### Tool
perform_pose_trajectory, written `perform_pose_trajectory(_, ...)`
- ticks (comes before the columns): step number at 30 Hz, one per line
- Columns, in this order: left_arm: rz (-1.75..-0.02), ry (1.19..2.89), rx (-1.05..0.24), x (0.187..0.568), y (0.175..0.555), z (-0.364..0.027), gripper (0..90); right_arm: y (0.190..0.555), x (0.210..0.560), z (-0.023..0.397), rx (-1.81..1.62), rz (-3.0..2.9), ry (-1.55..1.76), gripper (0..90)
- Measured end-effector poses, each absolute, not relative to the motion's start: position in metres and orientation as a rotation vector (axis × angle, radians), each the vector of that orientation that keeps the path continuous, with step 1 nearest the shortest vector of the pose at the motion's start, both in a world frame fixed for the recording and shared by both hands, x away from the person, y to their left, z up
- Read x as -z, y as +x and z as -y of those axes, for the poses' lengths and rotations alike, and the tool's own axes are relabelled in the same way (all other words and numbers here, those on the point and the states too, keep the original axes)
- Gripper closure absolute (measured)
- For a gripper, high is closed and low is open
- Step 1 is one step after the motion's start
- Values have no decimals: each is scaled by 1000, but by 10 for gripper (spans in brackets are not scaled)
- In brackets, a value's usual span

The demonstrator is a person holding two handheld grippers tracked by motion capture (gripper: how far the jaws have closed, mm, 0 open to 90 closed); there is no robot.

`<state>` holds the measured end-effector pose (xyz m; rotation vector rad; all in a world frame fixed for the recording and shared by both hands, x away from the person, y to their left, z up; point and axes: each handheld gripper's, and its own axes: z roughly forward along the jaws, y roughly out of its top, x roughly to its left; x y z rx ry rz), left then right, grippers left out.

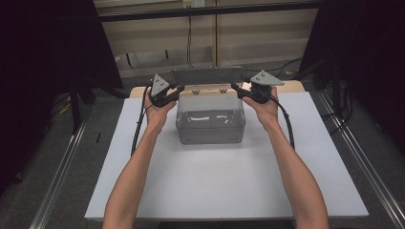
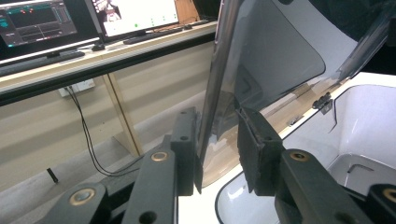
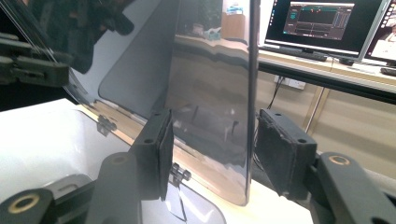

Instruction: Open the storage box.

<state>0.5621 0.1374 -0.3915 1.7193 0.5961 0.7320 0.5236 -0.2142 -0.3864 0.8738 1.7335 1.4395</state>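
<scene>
Hand-held gripper (image 2: 217, 154) masking lid (image 2: 271, 60) edge

At the centre of the high view, the clear, faintly grey plastic box (image 1: 210, 126) has a smoke-tinted transparent lid (image 1: 208, 75), dark grey in both gripper views. It stands on a plain white rectangular tabletop (image 1: 229, 181). The left gripper (image 1: 177, 90) and right gripper (image 1: 237, 89) are matt black, each topped by a light grey triangular plate. Upper frame: beige wall panels (image 1: 248, 33); upper left of the left gripper view: dark-screened monitors (image 2: 37, 23).
</scene>
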Motion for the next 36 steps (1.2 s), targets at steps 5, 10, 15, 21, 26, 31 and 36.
perform_pose_trajectory(5, -595, 1726, -736, 391, 562, -138, 690, 527, 392, 214, -1415, -1753, 877, 484)
perform_pose_trajectory(10, -596, 1731, -734, 390, 562, -137, 691, 532, 400, 220, -1407, -1780, 905, 536)
perform_pose_trajectory(15, -609, 1718, -725, 391, 563, -137, 687, 535, 406, 220, -1438, -1782, 929, 574)
perform_pose_trajectory(21, -611, 1716, -721, 391, 564, -137, 690, 538, 409, 219, -1450, -1765, 938, 616)
perform_pose_trajectory(26, -615, 1707, -720, 391, 566, -137, 692, 539, 409, 220, -1450, -1763, 943, 652)
perform_pose_trajectory(31, -613, 1727, -728, 391, 568, -138, 699, 540, 409, 221, -1462, -1756, 943, 668)
perform_pose_trajectory(36, -624, 1732, -740, 394, 568, -137, 707, 541, 410, 221, -1461, -1747, 956, 672)
